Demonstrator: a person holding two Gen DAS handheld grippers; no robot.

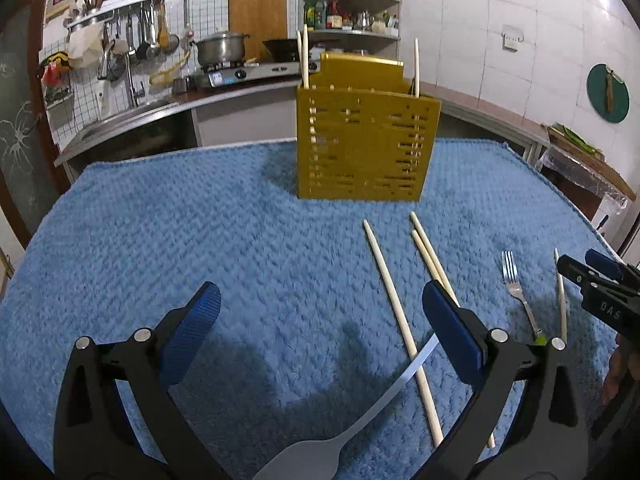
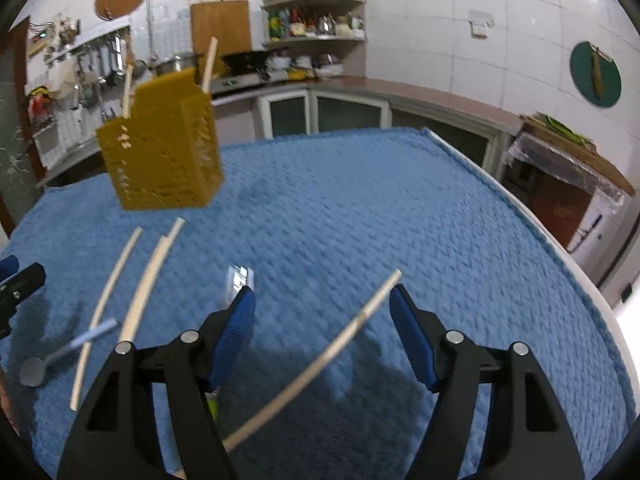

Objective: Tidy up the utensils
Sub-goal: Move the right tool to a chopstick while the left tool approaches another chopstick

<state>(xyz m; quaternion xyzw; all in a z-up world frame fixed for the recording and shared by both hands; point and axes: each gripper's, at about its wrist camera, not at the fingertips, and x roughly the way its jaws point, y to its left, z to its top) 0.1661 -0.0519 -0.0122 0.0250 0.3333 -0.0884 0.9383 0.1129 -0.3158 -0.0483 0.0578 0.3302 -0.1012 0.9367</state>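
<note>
A yellow slotted utensil holder (image 1: 366, 144) (image 2: 160, 148) stands at the far side of a blue towel (image 1: 160, 240) with three chopsticks upright in it. Loose chopsticks (image 1: 400, 320) (image 2: 108, 300), a fork (image 1: 520, 292) (image 2: 239, 280) and a grey spoon (image 1: 340, 440) (image 2: 60, 356) lie on the towel. My left gripper (image 1: 320, 304) hangs open above the spoon's handle, holding nothing. My right gripper (image 2: 323, 300) is open too, low over a single chopstick (image 2: 340, 344) that lies between its fingers, untouched. The fork is partly hidden behind its left finger.
Each gripper shows at the other view's edge: right gripper (image 1: 588, 264), left gripper (image 2: 16, 280). The towel's right edge (image 2: 520, 208) drops off the table. Behind are a kitchen counter (image 1: 224, 92), a stove with pots and a corner shelf.
</note>
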